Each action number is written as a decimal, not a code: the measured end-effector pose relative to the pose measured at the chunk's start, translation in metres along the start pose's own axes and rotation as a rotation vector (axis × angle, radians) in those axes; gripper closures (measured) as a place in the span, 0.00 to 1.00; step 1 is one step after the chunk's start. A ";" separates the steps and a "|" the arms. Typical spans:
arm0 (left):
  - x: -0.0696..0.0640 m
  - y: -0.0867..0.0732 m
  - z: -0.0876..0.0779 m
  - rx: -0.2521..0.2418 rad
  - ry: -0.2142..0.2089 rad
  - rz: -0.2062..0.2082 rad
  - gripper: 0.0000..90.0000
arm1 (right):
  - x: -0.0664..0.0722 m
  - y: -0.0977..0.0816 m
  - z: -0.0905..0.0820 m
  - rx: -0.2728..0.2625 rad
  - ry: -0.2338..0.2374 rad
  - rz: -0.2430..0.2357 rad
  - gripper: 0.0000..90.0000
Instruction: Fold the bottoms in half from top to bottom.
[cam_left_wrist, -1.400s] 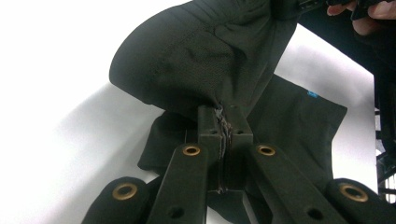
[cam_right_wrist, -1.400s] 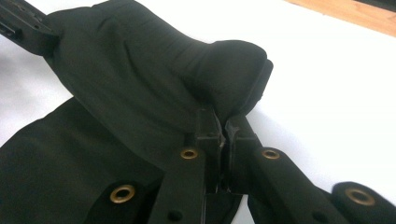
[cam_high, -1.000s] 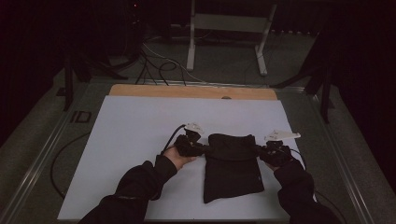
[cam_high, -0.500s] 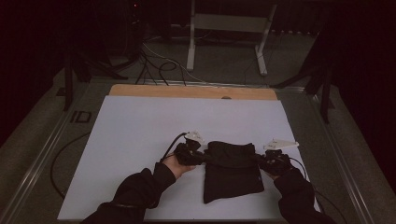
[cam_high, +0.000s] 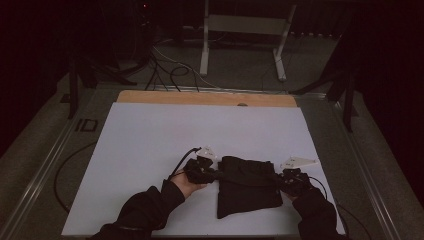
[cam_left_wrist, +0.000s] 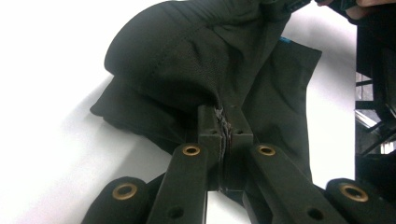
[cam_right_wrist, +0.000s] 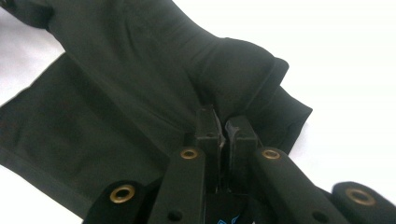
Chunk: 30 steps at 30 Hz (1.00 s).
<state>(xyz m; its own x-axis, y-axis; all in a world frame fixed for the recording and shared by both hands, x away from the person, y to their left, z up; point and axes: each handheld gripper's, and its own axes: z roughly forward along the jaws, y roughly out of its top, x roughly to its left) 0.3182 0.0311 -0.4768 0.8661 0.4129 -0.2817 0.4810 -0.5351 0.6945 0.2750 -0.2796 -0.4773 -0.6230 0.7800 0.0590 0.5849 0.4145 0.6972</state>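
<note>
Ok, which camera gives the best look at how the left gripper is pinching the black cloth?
The left gripper view: the left gripper has its jaws shut on a bunched fold of the black cloth, seen close up. The high view shows the cloth's whole outline but the grip is too small. The right gripper view shows the cloth's other side.

The cloth (cam_left_wrist: 196, 60) is black, matt, finely woven fabric with stitched seams and soft creases. The left gripper (cam_left_wrist: 225, 122) and right gripper (cam_right_wrist: 219, 123) have matt black plastic jaws set with shiny brass-coloured rivets. The table (cam_high: 150, 140) has a smooth, matt white top; a bare wood strip (cam_high: 200, 98) runs at 12 o'clock.
</note>
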 end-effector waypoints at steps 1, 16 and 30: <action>0.001 -0.001 -0.001 0.001 -0.002 -0.003 0.98 | 0.000 0.000 0.000 0.000 0.000 0.000 0.96; -0.002 -0.009 0.005 0.036 -0.012 0.006 0.98 | 0.001 -0.008 0.012 0.050 0.004 -0.019 0.96; 0.004 -0.019 0.015 0.079 -0.033 0.000 0.98 | 0.001 -0.014 0.019 0.085 0.015 -0.022 0.95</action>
<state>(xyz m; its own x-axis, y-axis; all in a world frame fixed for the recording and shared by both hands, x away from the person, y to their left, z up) 0.3144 0.0317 -0.5006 0.8694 0.3892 -0.3044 0.4893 -0.5923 0.6401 0.2764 -0.2761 -0.5008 -0.6437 0.7633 0.0551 0.6124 0.4707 0.6352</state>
